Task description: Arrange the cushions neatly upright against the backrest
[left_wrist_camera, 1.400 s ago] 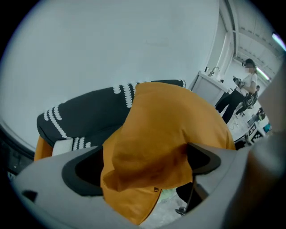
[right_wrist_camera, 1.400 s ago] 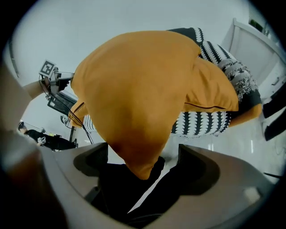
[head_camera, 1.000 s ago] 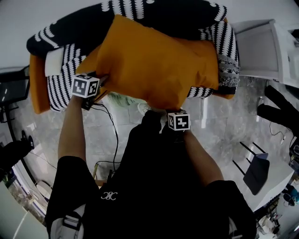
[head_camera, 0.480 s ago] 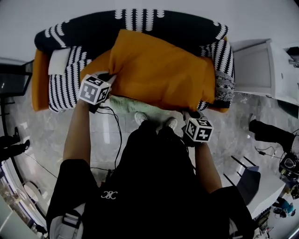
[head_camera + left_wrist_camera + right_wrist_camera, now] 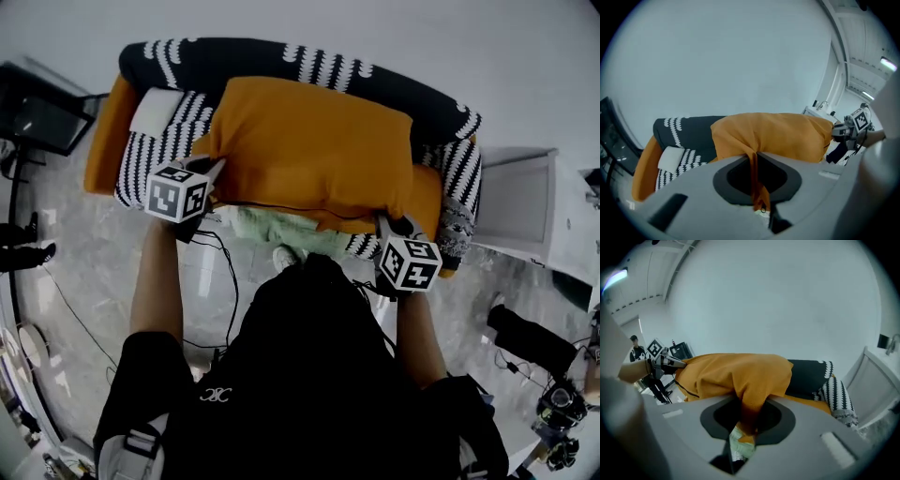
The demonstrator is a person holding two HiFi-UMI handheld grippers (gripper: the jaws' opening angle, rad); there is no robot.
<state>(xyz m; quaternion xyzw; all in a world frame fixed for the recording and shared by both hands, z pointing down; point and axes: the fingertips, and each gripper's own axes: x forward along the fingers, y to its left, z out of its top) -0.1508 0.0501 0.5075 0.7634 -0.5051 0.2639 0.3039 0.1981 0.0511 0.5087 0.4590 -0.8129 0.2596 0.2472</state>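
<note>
A large orange cushion [image 5: 314, 150] hangs over the seat of a black-and-white striped sofa [image 5: 169, 141], in front of its dark backrest [image 5: 281, 66]. My left gripper [image 5: 214, 171] is shut on the cushion's [image 5: 773, 133] left corner; a thin fold of orange cloth runs down between its jaws. My right gripper [image 5: 386, 223] is shut on the right corner, with a thick bunch of the orange cushion [image 5: 740, 373] pinched between its jaws. A small white cushion [image 5: 157, 110] lies at the sofa's left end.
Orange armrests [image 5: 105, 136] flank the sofa. A pale green rug [image 5: 272, 228] lies at the sofa's foot. A white cabinet [image 5: 516, 206] stands to the right, a dark screen [image 5: 42, 117] to the left. Cables [image 5: 225, 272] trail over the marble floor. A person stands in the background of the right gripper view.
Both grippers have closed on the cushion's corners and lifted it from lying tilted across the seat to level in front of the backrest. The right gripper swung out to the right.
</note>
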